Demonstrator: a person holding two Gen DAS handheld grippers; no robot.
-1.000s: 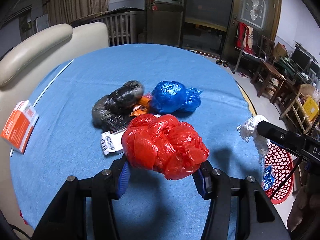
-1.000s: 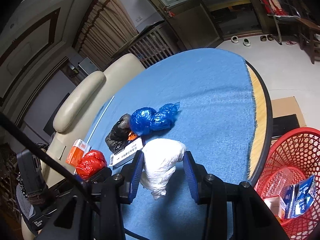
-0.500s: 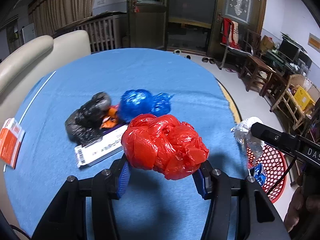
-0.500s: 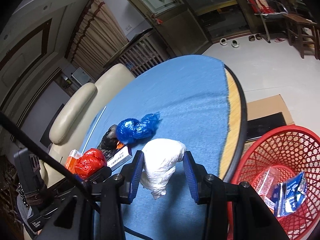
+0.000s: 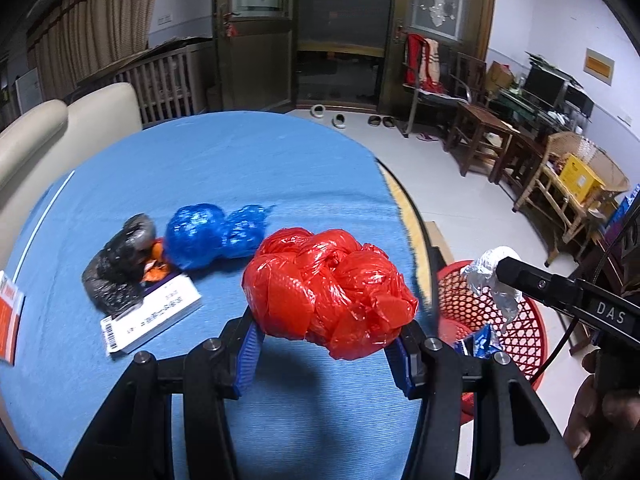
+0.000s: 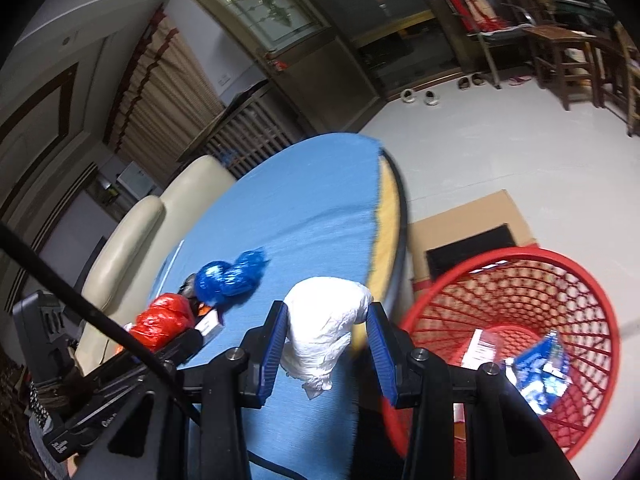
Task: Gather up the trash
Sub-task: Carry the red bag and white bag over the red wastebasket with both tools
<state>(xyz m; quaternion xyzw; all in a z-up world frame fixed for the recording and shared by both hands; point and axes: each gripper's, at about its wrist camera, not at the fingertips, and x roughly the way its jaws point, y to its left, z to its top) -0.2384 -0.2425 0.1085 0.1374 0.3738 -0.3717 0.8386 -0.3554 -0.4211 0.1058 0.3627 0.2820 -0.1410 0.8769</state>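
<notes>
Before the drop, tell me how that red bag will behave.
The red bag looks crumpled and soft, so it probably squashes between the left gripper. It bulges past the fingers, likely light. Thin glossy plastic may slip.

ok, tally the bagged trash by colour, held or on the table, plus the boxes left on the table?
red bag: 1, held in left hand-held gripper
white bag: 1, held in right hand-held gripper
blue bag: 1
black bag: 1
white box: 1
orange box: 1
Total: 6
</notes>
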